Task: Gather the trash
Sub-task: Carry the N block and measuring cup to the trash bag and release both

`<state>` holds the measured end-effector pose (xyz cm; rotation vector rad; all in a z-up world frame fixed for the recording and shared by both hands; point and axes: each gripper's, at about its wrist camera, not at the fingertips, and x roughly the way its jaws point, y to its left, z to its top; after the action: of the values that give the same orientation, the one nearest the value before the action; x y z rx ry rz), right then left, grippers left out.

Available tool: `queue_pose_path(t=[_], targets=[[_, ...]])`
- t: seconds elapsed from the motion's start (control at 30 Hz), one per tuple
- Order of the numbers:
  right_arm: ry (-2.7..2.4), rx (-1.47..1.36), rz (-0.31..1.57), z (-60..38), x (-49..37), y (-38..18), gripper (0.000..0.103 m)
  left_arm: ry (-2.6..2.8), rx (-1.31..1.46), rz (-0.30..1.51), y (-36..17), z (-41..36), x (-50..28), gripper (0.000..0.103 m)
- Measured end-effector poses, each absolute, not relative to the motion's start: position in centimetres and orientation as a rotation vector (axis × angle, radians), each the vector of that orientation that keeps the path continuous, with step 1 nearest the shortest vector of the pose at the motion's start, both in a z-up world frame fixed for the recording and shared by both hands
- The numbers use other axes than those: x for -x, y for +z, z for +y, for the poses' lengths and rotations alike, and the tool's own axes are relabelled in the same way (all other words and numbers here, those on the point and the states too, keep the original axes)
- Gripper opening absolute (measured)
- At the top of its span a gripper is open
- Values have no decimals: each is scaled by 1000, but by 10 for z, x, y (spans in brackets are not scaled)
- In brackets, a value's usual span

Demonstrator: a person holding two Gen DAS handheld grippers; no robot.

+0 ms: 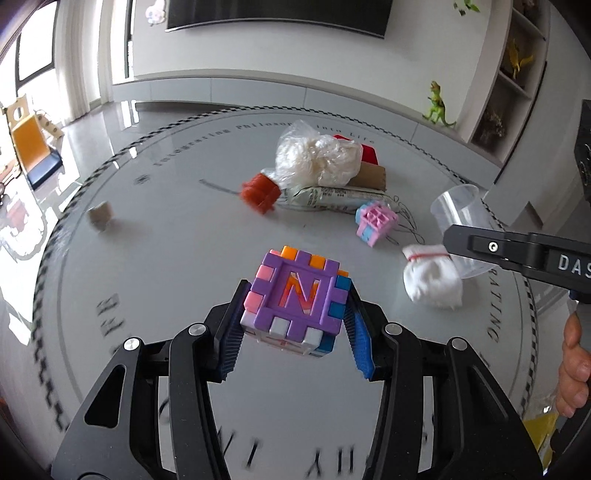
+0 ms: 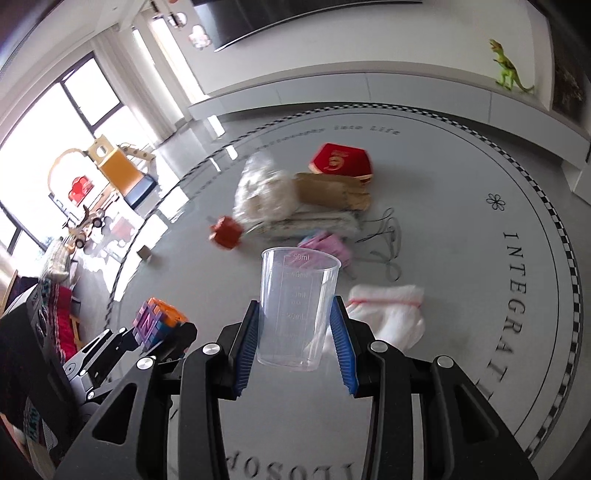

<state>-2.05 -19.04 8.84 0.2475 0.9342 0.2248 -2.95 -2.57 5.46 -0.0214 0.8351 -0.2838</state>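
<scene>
Glossy grey floor (image 1: pixel 110 122); daylight through tall windows (image 2: pixel 55 110). White wall, dark screen (image 1: pixel 277 14), low white ledge (image 2: pixel 406 88), open shelving (image 1: pixel 517 74).

Two wrist fisheyes, close, angled down over one round table (image 1: pixel 184 240), shared trash pile (image 2: pixel 295 199).

The left gripper (image 1: pixel 295 306) clamps a purple letter cube (image 1: pixel 295 299) between its blue pads, clear of the tabletop (image 1: pixel 177 258). Ahead lies a trash pile topped by a plastic bag (image 1: pixel 317 155). To the right, the right gripper (image 1: pixel 476 242) holds a clear cup (image 1: pixel 461 210) above a white bundle (image 1: pixel 432 277).
</scene>
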Motion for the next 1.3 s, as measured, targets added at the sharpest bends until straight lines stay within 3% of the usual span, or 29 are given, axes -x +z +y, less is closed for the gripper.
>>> queue_pose_path(t=[0.63, 1.3], targets=[[529, -131, 963, -47, 134, 84, 40, -47, 160, 780, 54, 108, 191, 48], [948, 245, 1044, 145, 268, 21, 40, 353, 366, 887, -26, 250, 372, 48]])
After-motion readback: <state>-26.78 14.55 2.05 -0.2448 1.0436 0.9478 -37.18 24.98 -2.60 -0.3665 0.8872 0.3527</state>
